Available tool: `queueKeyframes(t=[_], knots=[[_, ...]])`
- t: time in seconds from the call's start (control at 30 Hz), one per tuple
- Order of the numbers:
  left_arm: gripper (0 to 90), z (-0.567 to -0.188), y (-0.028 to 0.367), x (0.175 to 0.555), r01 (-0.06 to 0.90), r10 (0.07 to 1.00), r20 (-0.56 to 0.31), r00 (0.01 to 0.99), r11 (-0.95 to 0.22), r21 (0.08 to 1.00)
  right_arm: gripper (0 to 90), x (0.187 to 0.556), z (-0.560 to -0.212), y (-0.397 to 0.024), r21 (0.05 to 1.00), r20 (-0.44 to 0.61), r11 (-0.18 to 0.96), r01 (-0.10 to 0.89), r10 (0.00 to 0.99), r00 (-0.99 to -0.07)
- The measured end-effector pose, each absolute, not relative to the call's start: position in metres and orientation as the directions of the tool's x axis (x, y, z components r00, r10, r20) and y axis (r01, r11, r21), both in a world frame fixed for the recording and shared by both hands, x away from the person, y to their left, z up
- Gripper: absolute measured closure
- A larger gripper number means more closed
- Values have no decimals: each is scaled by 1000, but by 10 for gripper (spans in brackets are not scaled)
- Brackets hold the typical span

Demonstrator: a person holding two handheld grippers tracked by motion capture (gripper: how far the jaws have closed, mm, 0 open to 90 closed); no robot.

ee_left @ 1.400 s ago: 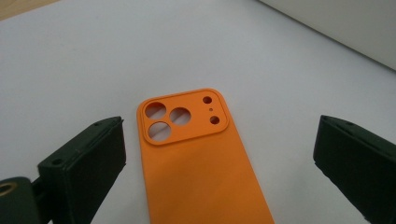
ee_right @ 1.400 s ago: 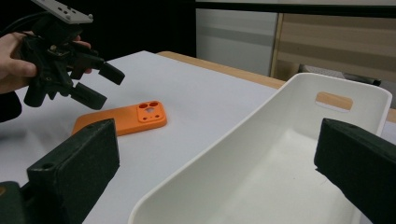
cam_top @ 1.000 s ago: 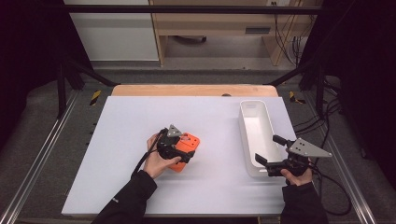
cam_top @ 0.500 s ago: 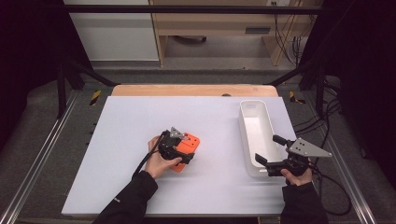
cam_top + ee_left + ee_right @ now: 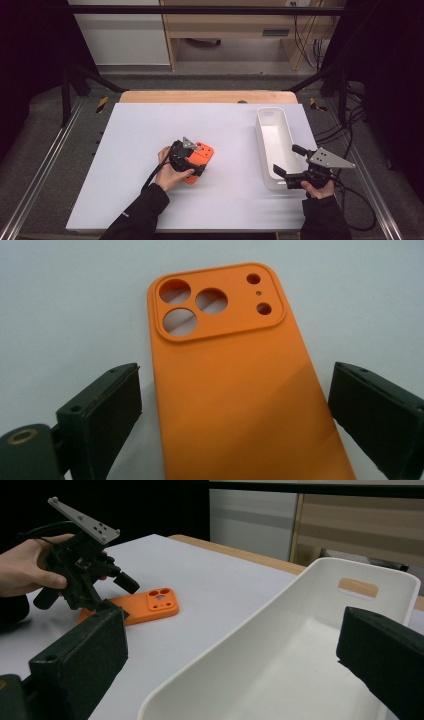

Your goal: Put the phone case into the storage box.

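Since a second ago, little has shifted: my left gripper [image 5: 192, 159] has eased slightly toward me over the orange phone case [image 5: 199, 159], and my right gripper [image 5: 292, 167] has held its place at the near end of the white tray [image 5: 262, 137].

Left hand [image 5: 170, 172]: wrapped round the gripper body from the near left, forearm in a dark sleeve coming up from the bottom edge. Gripper tilted down at the table [image 5: 140, 130]. Jaws spread apart, one on each side of the case with clear gaps, not touching it, grasping nothing.

Right hand [image 5: 315, 190]: low at the table's right edge, gripper pointing left and away. Jaws wide, straddling the tray's near end, closed on nothing.

Case: lies flat on the white table, left of centre, well apart from the tray. Back face up, plain orange, smooth matte. Raised camera block at the far end with three large round holes and smaller ones beside them.

Hard to read: from above, my left gripper covers much of the case. In the left gripper view the case's near end runs off the bottom edge. Whether the case holds a phone, cannot tell.
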State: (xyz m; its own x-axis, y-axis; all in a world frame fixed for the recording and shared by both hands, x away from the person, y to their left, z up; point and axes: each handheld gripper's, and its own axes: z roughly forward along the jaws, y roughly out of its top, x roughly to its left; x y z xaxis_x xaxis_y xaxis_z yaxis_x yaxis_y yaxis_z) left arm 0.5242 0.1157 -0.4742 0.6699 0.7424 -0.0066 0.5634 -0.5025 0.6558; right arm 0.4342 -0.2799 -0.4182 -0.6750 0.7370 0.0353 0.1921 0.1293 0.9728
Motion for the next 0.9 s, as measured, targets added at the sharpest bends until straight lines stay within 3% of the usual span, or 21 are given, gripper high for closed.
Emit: queueKeyframes(t=[0.9], knots=[[72, -481, 108, 518, 589, 773, 11, 634, -492, 642, 4, 434, -418, -281, 974, 36, 125, 189, 738, -674]])
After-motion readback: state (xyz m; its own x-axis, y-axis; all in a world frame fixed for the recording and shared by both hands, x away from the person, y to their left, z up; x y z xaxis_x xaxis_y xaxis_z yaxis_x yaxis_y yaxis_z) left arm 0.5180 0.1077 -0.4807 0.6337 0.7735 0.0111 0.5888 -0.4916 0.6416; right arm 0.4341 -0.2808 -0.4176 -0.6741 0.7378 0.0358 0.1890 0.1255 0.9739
